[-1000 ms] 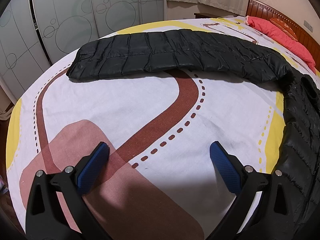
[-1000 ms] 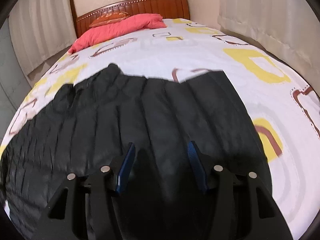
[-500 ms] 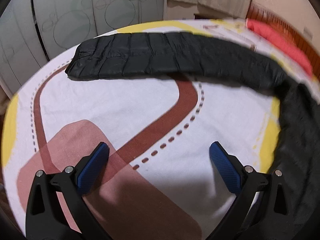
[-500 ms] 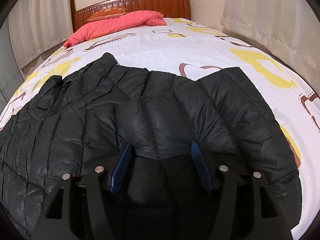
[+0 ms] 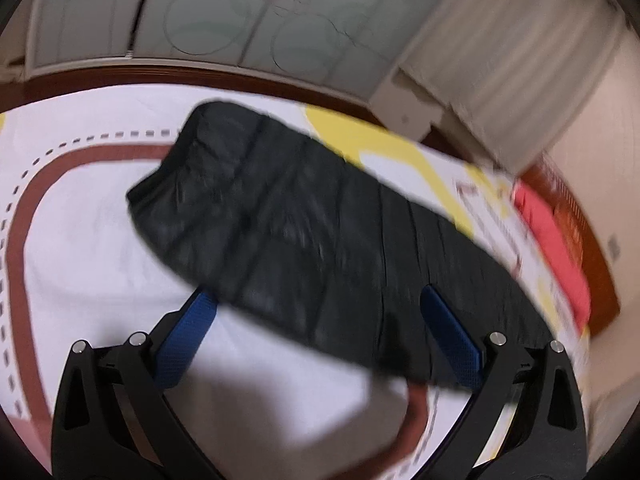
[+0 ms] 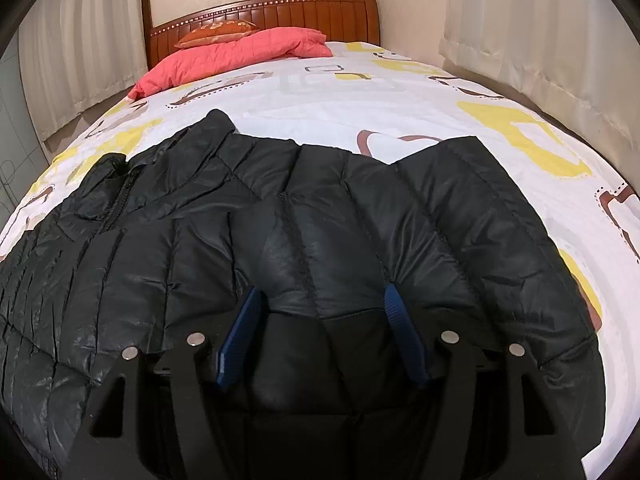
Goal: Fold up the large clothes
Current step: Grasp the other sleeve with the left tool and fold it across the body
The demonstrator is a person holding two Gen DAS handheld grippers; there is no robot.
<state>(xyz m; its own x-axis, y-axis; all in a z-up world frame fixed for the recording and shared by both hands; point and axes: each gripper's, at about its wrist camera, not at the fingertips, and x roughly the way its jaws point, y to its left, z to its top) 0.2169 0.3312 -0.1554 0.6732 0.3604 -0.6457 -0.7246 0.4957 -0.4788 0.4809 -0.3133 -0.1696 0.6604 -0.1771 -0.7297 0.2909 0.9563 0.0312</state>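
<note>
A black quilted puffer jacket (image 6: 280, 216) lies spread on the bed. Its long sleeve (image 5: 304, 220) stretches flat across the patterned sheet in the blurred left wrist view. My left gripper (image 5: 320, 300) is open and empty, its blue fingers straddling the sleeve's middle from just above. My right gripper (image 6: 322, 300) sits on the jacket body with a puffed fold of the fabric between its partly closed blue fingers (image 6: 404, 332); whether they pinch it is unclear. The zipper and collar (image 6: 120, 184) lie to the left.
The bed sheet (image 6: 400, 92) is white with yellow and brown shapes. A pink quilt (image 6: 236, 56) and an orange pillow lie by the wooden headboard (image 6: 280, 12). Curtains (image 6: 540, 32) hang on the right; frosted wardrobe doors (image 5: 220, 16) stand beyond the bed's foot.
My left gripper swung forward and right until the sleeve lies between its fingers. My right gripper stayed on the jacket body and the view steadied.
</note>
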